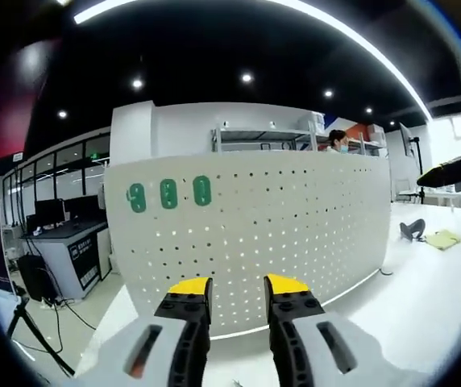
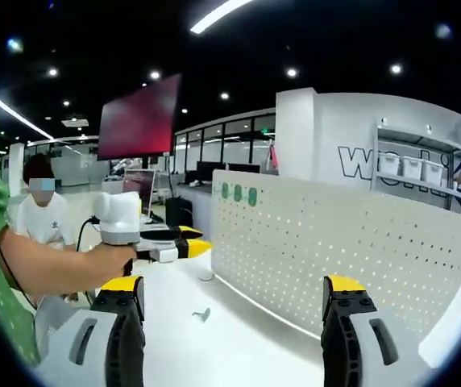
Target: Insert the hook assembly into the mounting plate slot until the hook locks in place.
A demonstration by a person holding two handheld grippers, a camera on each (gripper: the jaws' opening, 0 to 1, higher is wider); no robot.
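In the left gripper view we look along the left gripper [image 1: 238, 292], bottom centre of the frame: two yellow-tipped black jaws standing apart w/ a clear gap, nothing between them. Directly beyond, a white perforated mounting plate [image 1: 295, 234] stands upright on a white table [image 1: 424, 306] and spans the middle of the frame. Three green tags [image 1: 168, 194] sit in a row at the plate's upper left. At the right edge of the frame the right gripper's dark tip [image 1: 456, 171] pokes in, above the table. A small dark object [image 1: 412, 230] and a yellowish cloth [image 1: 442, 239] lie on the table at mid-right, just beside each other.

In the right gripper view the right gripper [image 2: 234, 294] rises from the bottom, jaws wide apart & empty. The plate runs across centre to right. At left, a person's hand [image 2: 105, 260] holds the left gripper, its yellow tips pointing toward the plate's left end. A small grey piece, possibly the hook assembly [image 2: 202, 314], lies on the table at lower centre, near the plate's base; too small for us to be sure.
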